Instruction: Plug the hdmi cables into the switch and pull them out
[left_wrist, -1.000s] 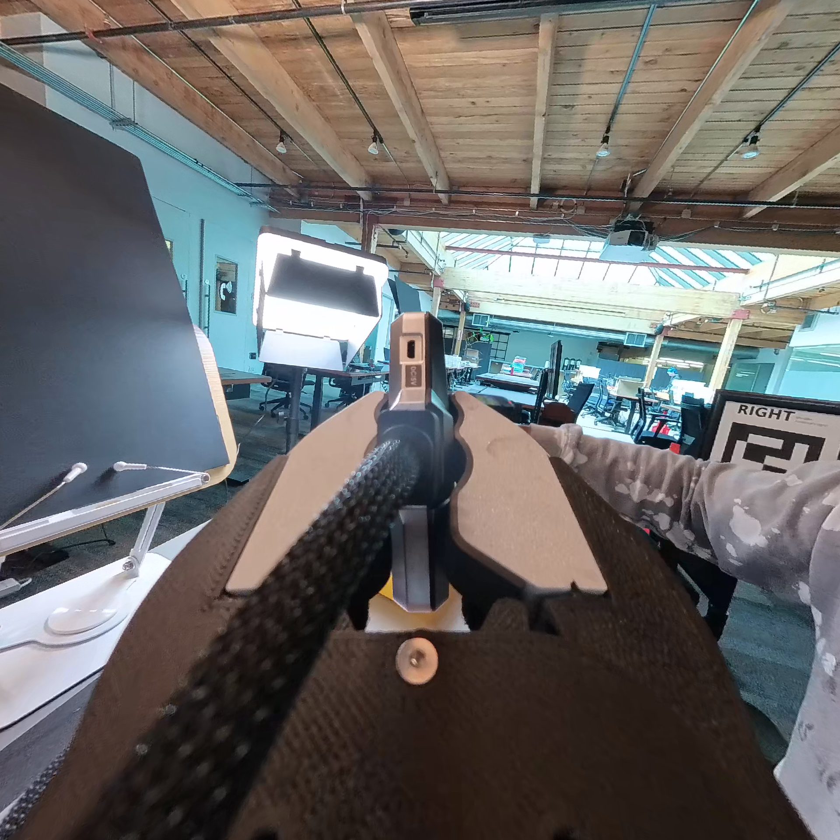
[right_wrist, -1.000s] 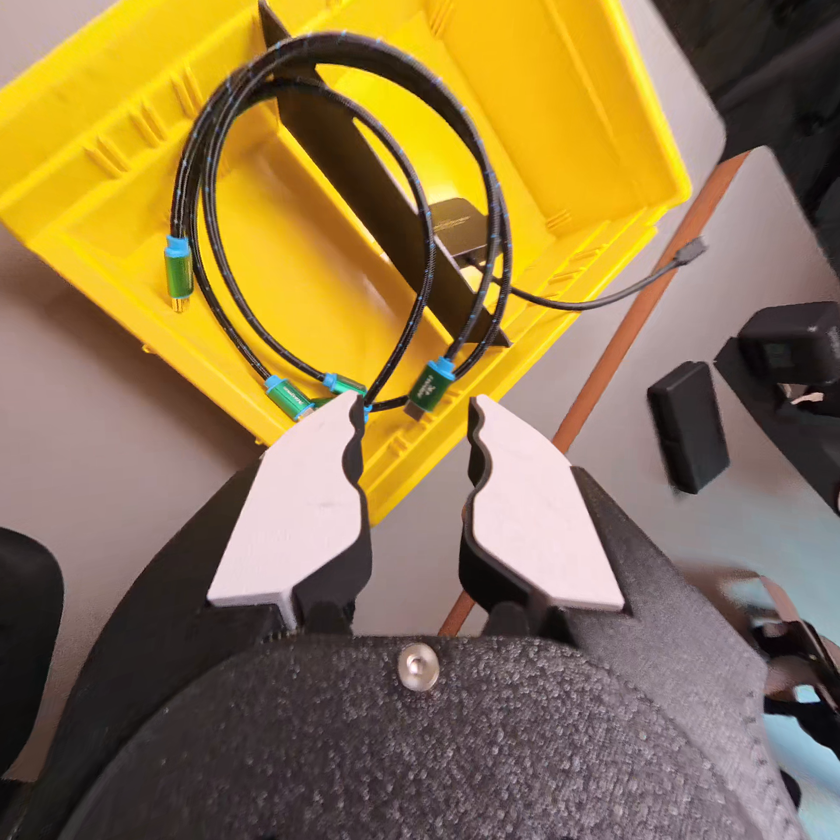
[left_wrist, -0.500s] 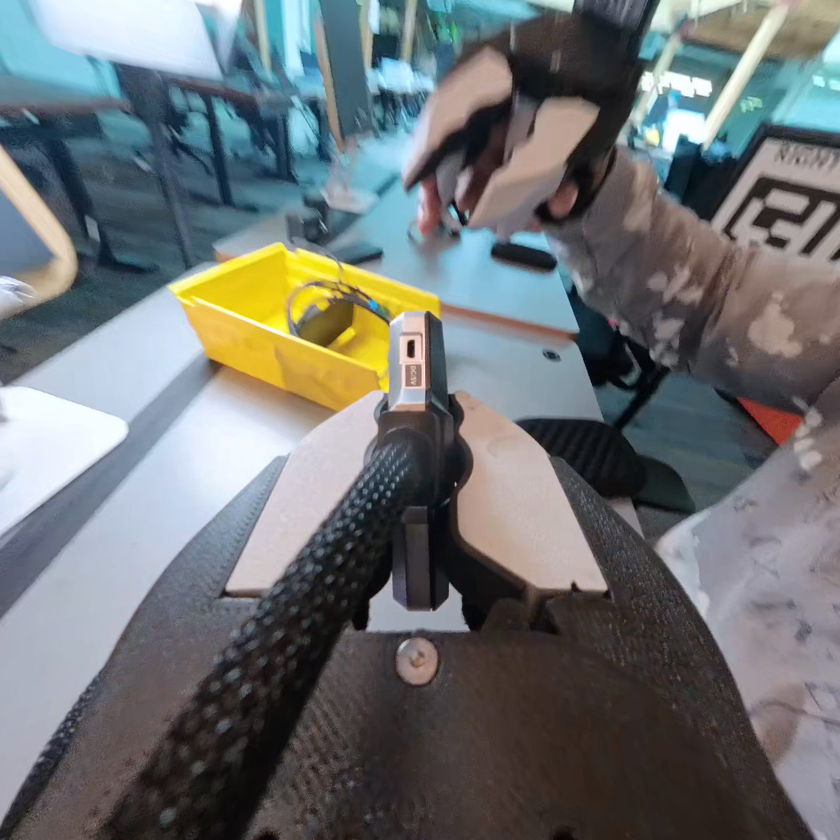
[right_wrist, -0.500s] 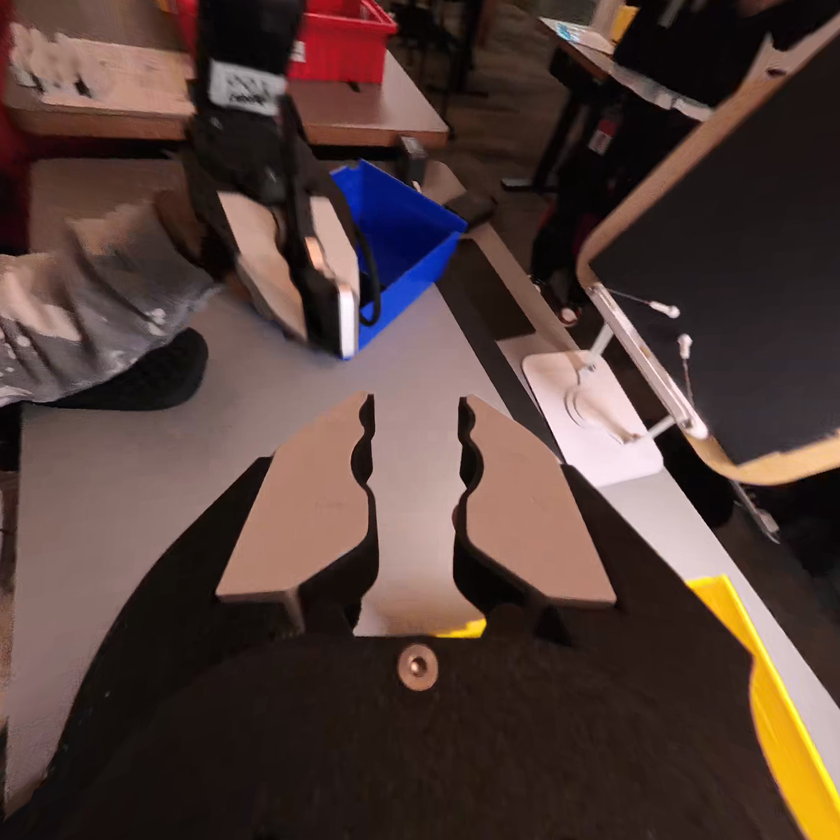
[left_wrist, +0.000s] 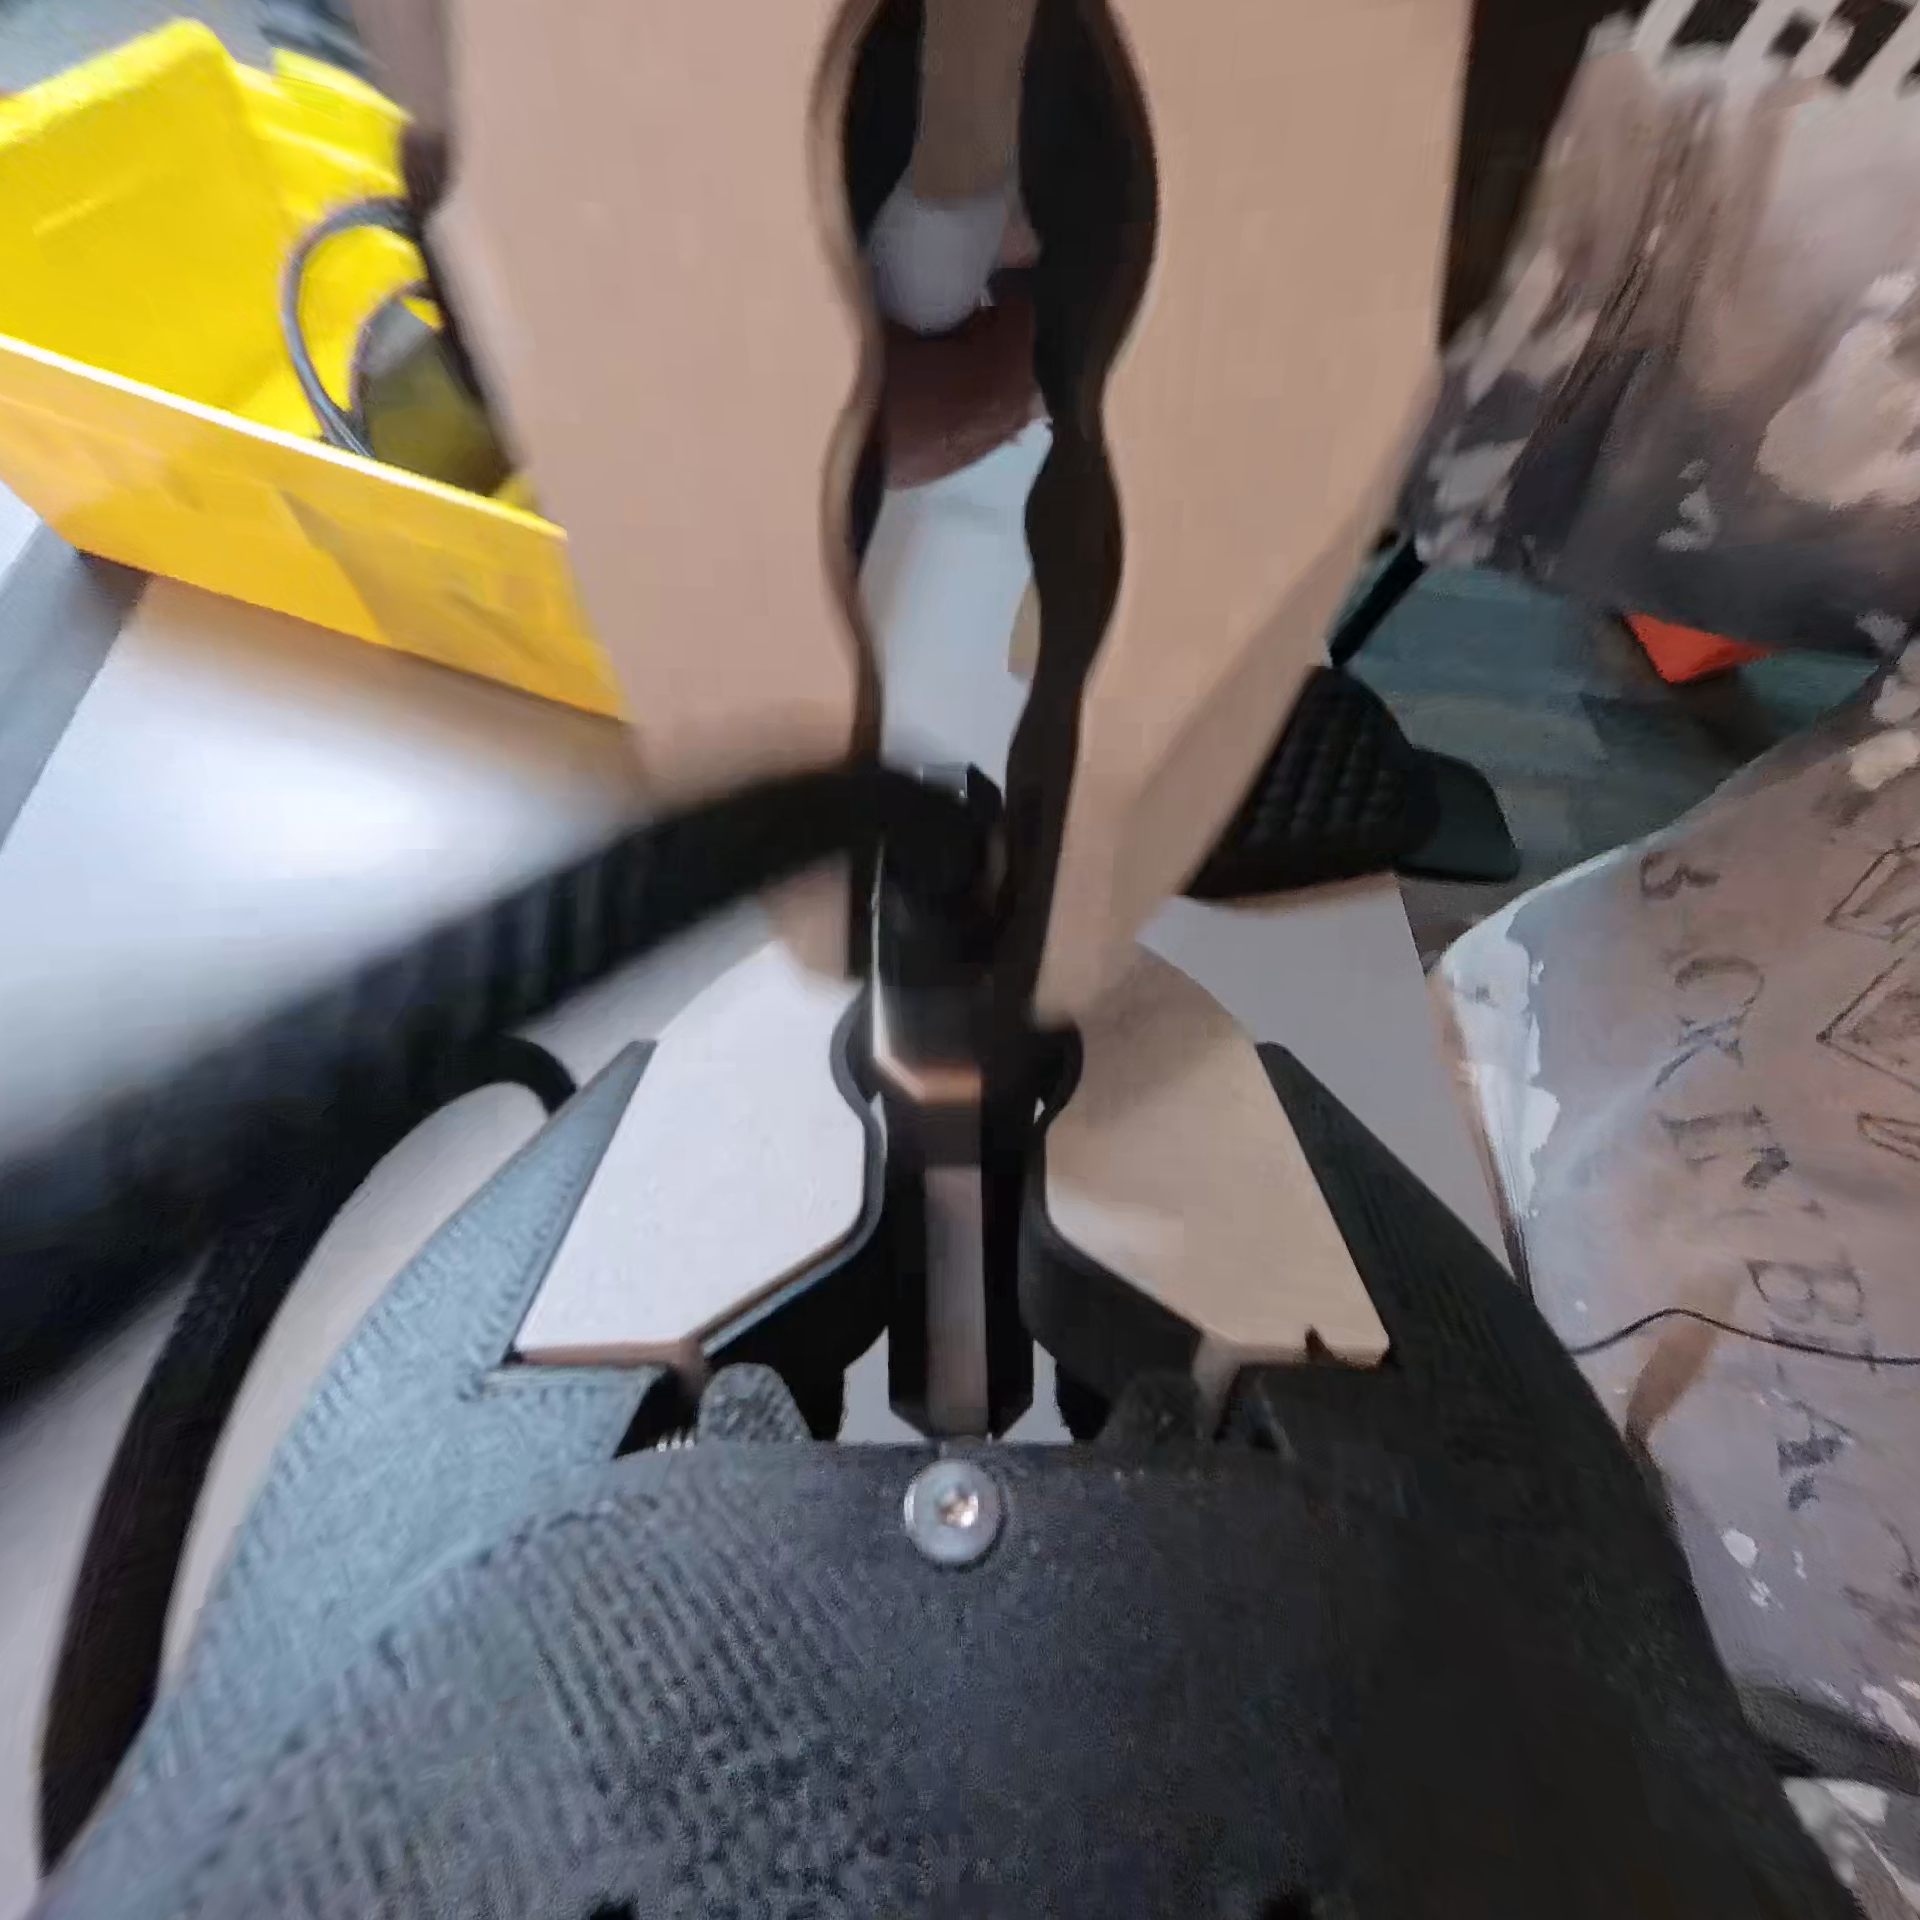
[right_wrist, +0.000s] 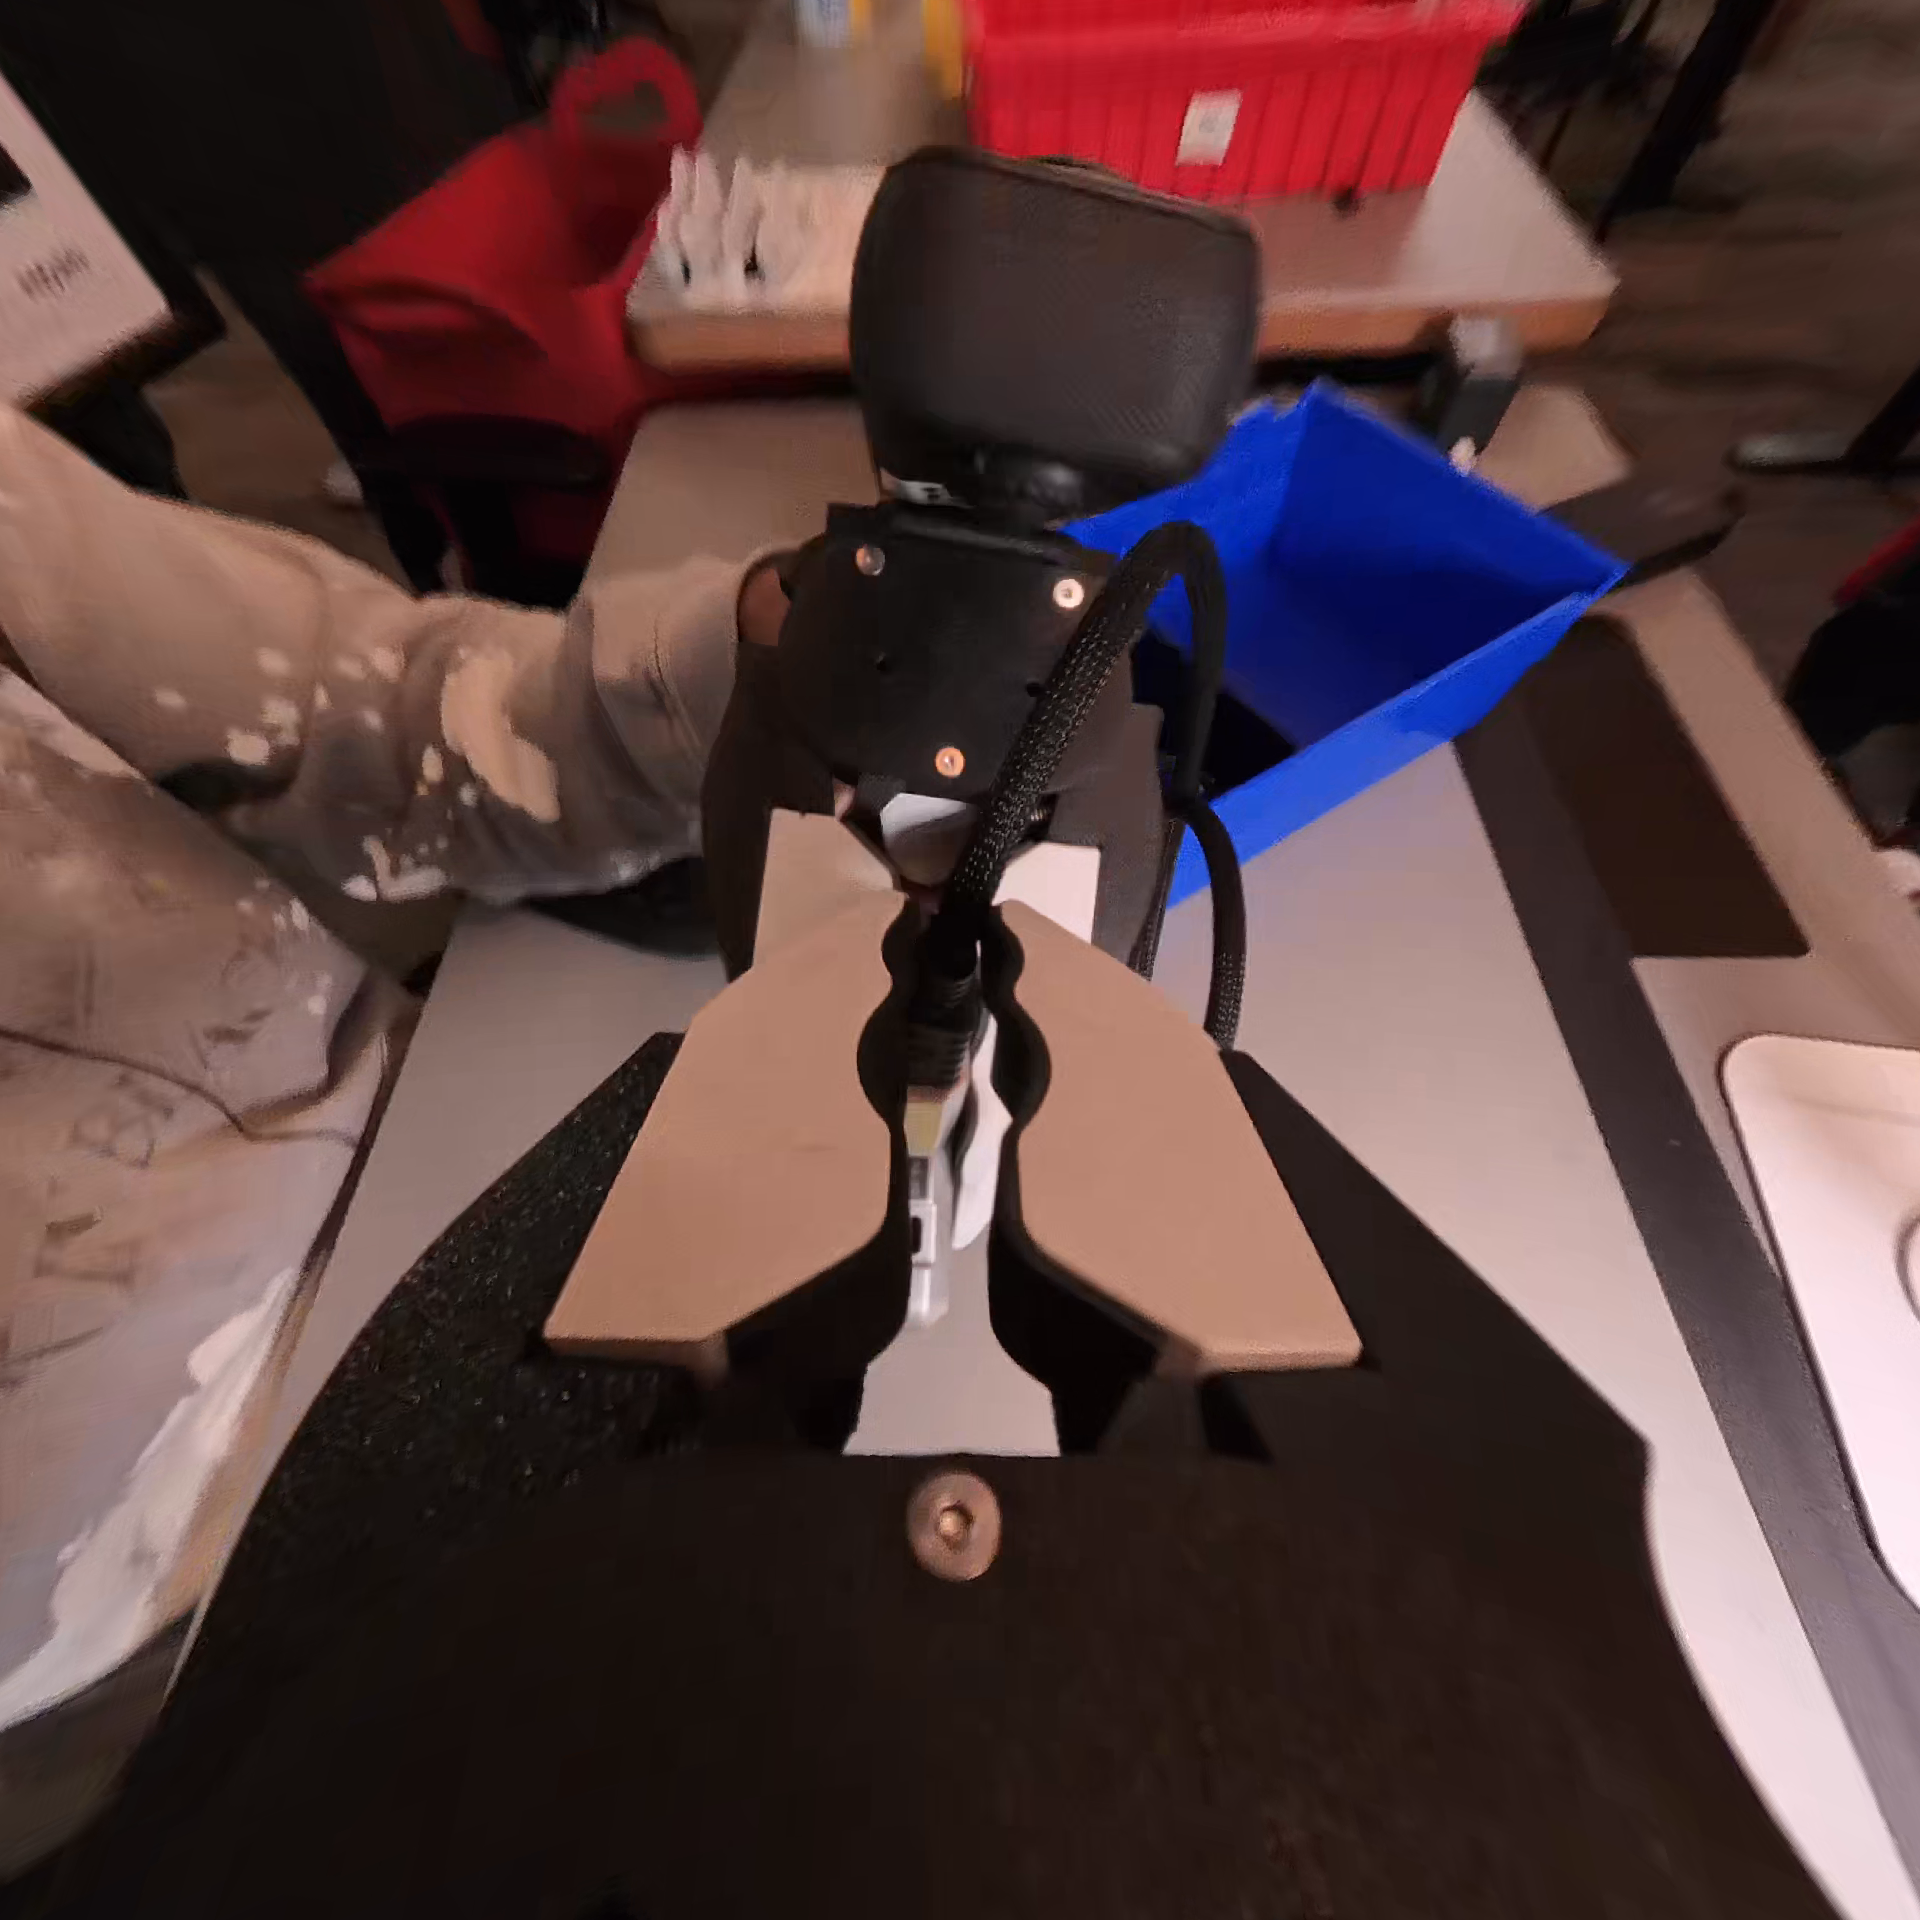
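Left tool (left_wrist: 935, 1049) is clenched on the slim grey switch (left_wrist: 948, 1226), held edge-up above the table (left_wrist: 312, 831), with a thick black braided cable (left_wrist: 436, 935) already running out of its far end. Right tool (right_wrist: 951, 1029) comes in head-on; its tips straddle that cable's plug (right_wrist: 943, 1023), gap narrow, contact not clear, so whether it grips yet I cannot tell. Step looks like the pull-out: next move calls for a firm pinch on the plug body, then a straight pull along the port axis while the left holds steady. Yellow bin (left_wrist: 260, 436) with more cables sits behind on the grey table; blue bin (right_wrist: 1382, 623), red crate (right_wrist: 1226, 94), black chair (right_wrist: 1049, 312) beyond. Both views are motion-blurred.
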